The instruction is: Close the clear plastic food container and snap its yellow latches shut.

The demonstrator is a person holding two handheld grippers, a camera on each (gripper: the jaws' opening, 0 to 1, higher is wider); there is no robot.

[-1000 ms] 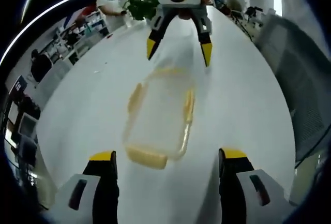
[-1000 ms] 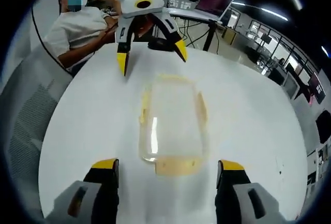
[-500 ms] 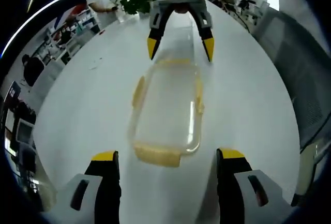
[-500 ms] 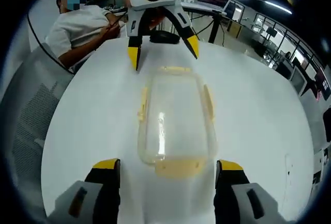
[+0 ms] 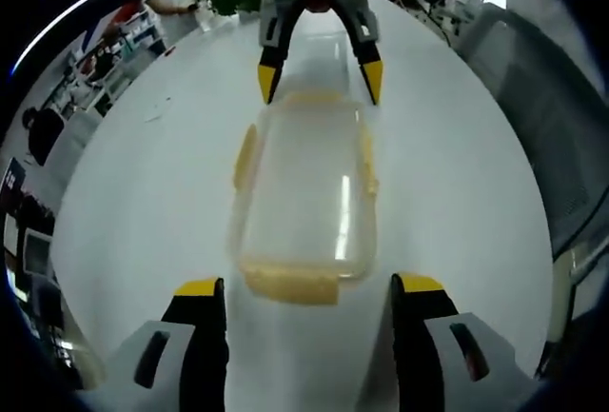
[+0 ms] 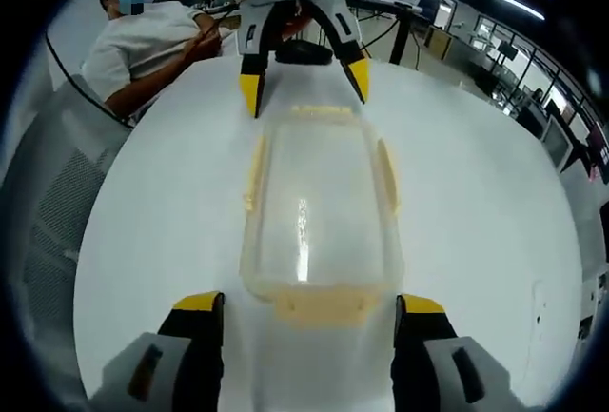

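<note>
Both my views are bright in the middle: overhead room light washes the round white bench (image 5: 457, 193) almost to pure white, so its surface shows no texture. A narrow vertical streak of glare runs down the lid of the clear rectangular plastic food container with pale yellow latches (image 5: 306, 188), right of centre in the left gripper view; in the right gripper view the container (image 6: 319, 212) carries the same streak near its middle. Shadows are faint and soft. Ceiling strip lights glow at ten and two o'clock. Fisheye bending curves the bench edge, and the background toward twelve o'clock is small and soft. The container's edges look slightly smeared.
</note>
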